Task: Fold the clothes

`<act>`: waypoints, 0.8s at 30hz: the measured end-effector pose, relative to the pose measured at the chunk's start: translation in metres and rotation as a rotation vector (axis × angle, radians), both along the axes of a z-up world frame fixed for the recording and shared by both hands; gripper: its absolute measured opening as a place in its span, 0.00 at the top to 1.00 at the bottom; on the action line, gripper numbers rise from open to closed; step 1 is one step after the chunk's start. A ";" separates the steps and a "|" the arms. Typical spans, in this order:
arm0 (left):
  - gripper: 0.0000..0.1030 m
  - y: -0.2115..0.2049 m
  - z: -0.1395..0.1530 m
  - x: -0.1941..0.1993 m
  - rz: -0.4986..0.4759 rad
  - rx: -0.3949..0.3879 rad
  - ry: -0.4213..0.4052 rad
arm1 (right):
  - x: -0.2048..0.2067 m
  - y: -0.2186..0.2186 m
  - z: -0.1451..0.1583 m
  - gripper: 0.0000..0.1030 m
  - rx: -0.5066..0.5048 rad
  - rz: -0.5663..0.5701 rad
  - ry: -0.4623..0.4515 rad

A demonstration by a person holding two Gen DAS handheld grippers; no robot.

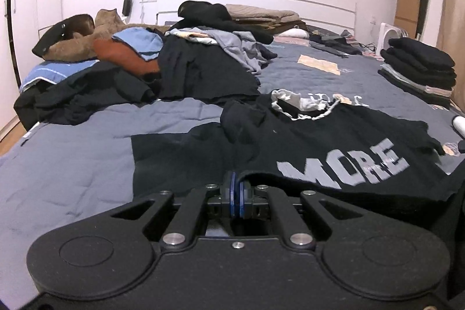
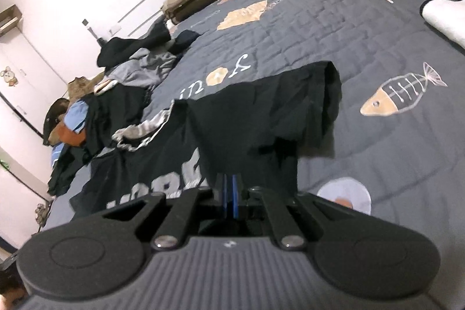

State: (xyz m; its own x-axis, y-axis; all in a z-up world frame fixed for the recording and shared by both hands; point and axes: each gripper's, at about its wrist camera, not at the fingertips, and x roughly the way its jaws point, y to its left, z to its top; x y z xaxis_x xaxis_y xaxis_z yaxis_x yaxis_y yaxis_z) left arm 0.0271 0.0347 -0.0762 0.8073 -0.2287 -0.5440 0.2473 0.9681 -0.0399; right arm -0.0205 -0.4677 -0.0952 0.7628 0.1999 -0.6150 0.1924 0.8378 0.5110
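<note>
On the bedspread [image 2: 334, 28], both grippers (left [image 1: 237, 185], right [image 2: 231, 188]) pinch the black T-shirt [image 1: 319, 135].

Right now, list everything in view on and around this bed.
black T-shirt with grey lettering: one, black, spread on the quilt in front, hem pinched by both grippers
grey quilt with fish prints: one, grey, covering the bed
heap of unfolded clothes: one, mostly black with blue, orange and brown, far left
stack of folded dark clothes: one, mostly black, right edge
folded beige bedding: one pile, beige, by the headboard
white fan: one, white, beyond the stack
left gripper: shut on the shirt hem
right gripper: shut on the shirt
</note>
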 end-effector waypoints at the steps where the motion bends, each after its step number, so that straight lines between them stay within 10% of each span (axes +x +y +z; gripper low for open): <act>1: 0.97 -0.001 0.000 0.006 0.006 -0.002 0.001 | 0.006 -0.002 -0.002 0.98 -0.002 -0.007 -0.001; 11: 0.94 -0.017 -0.005 0.035 0.018 0.009 0.059 | 0.031 0.002 0.004 0.95 -0.013 0.046 -0.044; 15: 0.50 -0.015 -0.010 0.022 -0.018 0.033 0.078 | 0.024 0.022 -0.005 0.94 -0.144 0.133 0.019; 24: 0.42 -0.019 0.006 -0.010 -0.096 -0.036 0.045 | 0.003 0.047 -0.013 0.71 -0.343 0.222 0.060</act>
